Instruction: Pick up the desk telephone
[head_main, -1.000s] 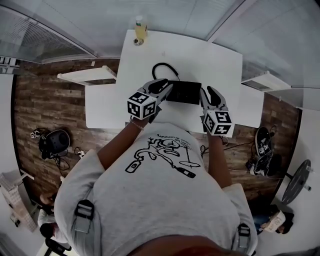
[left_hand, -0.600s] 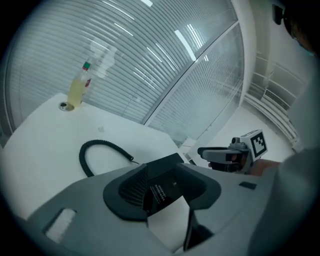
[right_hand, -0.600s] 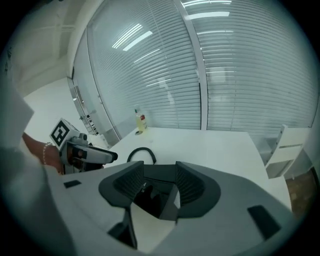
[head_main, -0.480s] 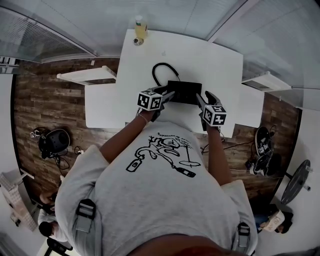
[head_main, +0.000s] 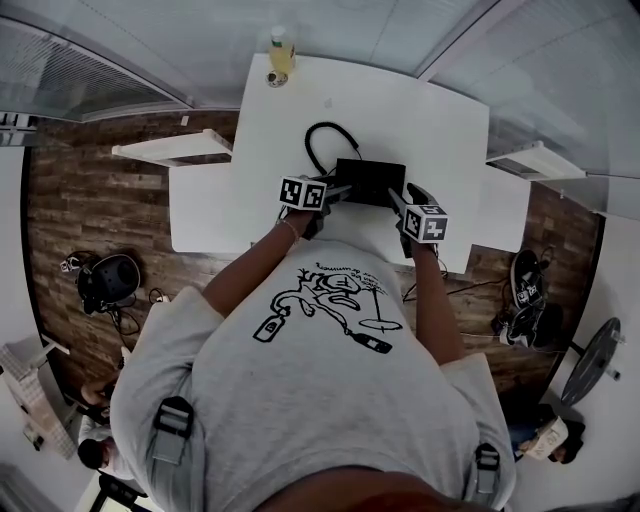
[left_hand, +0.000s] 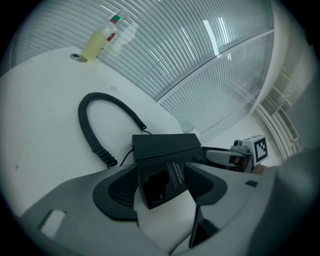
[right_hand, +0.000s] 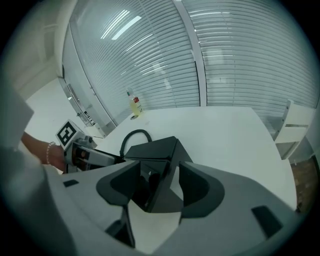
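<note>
The black desk telephone (head_main: 370, 183) lies on the white table (head_main: 400, 110), its coiled cord (head_main: 318, 140) looping away behind it. My left gripper (head_main: 340, 190) is at its left end and my right gripper (head_main: 400, 196) at its right end. In the left gripper view the telephone's end (left_hand: 162, 150) sits between the opening jaws of the left gripper (left_hand: 162, 175). In the right gripper view a corner of the telephone (right_hand: 155, 150) lies between the opening jaws of the right gripper (right_hand: 159, 172), with a gap at the right pad.
A yellowish bottle (head_main: 282, 52) and a small round cap (head_main: 275, 83) stand at the table's far edge. White chairs (head_main: 170, 150) (head_main: 535, 160) flank the table. A dark bag (head_main: 105, 285) and shoes (head_main: 525, 285) lie on the wooden floor.
Both grippers have come down toward the table with the telephone between them. Their jaws stand wider apart than before.
</note>
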